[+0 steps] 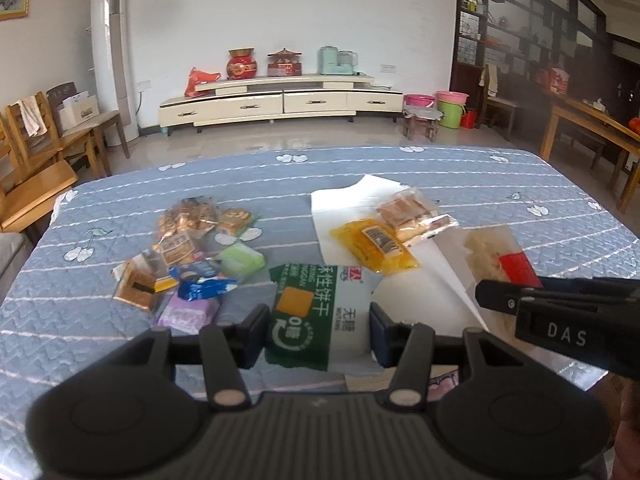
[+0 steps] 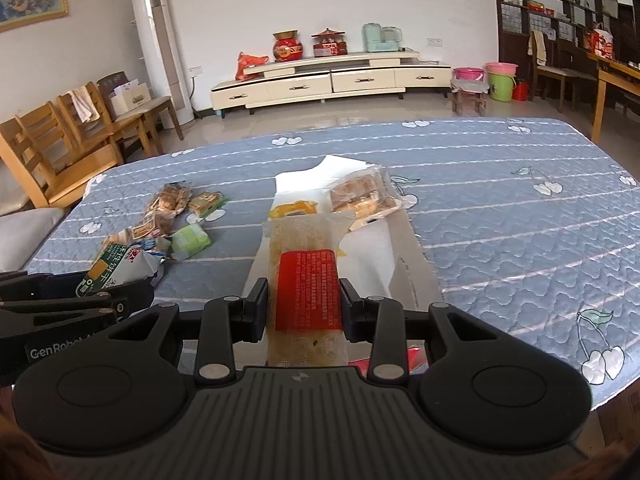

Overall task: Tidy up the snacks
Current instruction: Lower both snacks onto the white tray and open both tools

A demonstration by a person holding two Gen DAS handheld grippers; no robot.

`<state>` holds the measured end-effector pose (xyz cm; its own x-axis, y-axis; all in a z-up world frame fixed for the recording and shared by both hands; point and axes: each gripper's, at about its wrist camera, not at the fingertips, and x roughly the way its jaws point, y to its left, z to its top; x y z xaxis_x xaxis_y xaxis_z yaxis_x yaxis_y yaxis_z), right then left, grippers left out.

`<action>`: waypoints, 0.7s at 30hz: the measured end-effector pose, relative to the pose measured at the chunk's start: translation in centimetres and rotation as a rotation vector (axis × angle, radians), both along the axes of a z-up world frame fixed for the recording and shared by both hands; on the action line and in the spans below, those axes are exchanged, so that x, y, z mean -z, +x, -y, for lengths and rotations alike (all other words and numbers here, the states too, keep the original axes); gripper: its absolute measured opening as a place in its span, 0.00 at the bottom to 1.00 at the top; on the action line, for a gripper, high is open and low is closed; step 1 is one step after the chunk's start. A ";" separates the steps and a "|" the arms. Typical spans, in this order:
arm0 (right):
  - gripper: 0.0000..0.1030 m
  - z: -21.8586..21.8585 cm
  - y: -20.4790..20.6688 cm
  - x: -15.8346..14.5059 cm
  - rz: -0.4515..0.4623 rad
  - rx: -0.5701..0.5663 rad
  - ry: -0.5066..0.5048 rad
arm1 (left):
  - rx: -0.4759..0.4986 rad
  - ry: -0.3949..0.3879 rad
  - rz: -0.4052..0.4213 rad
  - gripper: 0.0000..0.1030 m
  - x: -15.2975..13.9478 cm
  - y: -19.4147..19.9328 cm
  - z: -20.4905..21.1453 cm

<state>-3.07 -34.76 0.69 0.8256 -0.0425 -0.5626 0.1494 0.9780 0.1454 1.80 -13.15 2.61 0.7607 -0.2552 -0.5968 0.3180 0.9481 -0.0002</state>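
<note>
While clamped | biscuit packet (image 1: 320, 312) in left gripper (image 1: 318, 334) | red-label packet (image 2: 306, 288) in right gripper (image 2: 304, 312)

Quilted matt cloth table cover (image 2: 500, 208), glossy plastic snack wrappers (image 1: 192, 248)

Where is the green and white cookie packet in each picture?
Left wrist view: the green and white cookie packet sits bottom centre, gripped in the left claw.
Right wrist view: same packet at far left, above that claw's black arm.
Shared landmark: the light green packet nearby.
</note>
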 end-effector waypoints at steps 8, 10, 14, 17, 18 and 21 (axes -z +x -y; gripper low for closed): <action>0.42 0.0 0.3 0.0 -0.005 0.026 0.002 | 0.029 0.007 -0.003 0.50 0.4 0.6 1.6; 0.42 0.1 0.6 0.1 -0.006 0.033 0.002 | 0.035 0.008 -0.005 0.50 0.6 0.8 2.0; 0.41 0.0 0.8 0.2 -0.009 0.044 0.003 | 0.046 0.011 -0.013 0.50 1.0 1.4 2.7; 0.41 0.0 1.4 0.5 -0.017 0.045 0.001 | 0.049 0.014 -0.022 0.50 1.5 1.9 3.2; 0.41 0.0 1.4 0.6 -0.021 0.048 0.002 | 0.051 0.015 -0.027 0.50 1.7 2.1 3.4; 0.41 0.2 1.6 0.7 -0.028 0.065 0.005 | 0.056 0.018 -0.036 0.50 2.3 2.8 3.8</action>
<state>-1.48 -34.94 -0.02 0.8052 -0.0933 -0.5856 0.2171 0.9654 0.1446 4.62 -16.98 0.34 0.7234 -0.2859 -0.6284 0.3706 0.9288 0.0041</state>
